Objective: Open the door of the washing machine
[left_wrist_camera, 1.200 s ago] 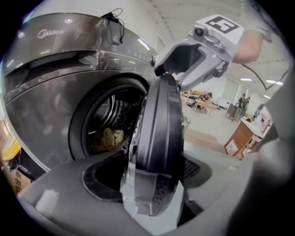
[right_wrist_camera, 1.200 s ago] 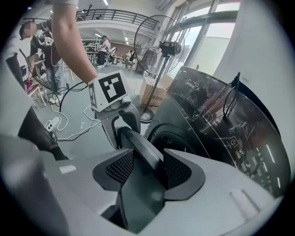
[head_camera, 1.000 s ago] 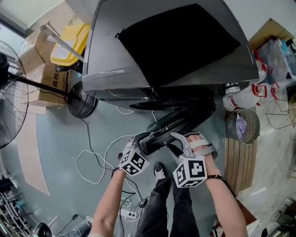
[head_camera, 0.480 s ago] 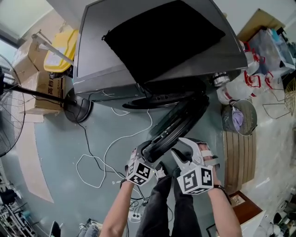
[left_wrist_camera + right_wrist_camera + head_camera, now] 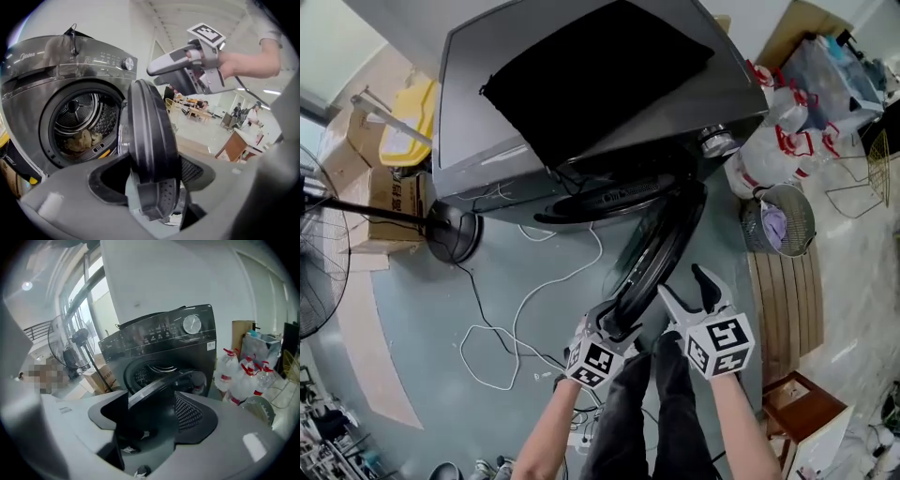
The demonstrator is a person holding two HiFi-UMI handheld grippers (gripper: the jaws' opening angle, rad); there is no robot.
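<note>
Nearly done. Gripping the round black-rimmed glass door [image 5: 149, 136] between left gripper [image 5: 153, 182] fingers, already swung well off the grey metal washing machine [image 5: 478, 141]. With right gripper [image 5: 684, 281] just opened wide, empty, beside it. Perhaps swinging further.

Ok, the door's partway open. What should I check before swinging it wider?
1. Grip: left tongs clamp the door rim: ok.
2. Latch: door stands free of the drum opening: ok.
3. Release: right tongs have just opened, nothing between them: ok.
4. Swing side: right tongs hover close beside the door, likely in its path: not ok.
5. Room for a full swing toward the wire basket: cannot tell.
</note>
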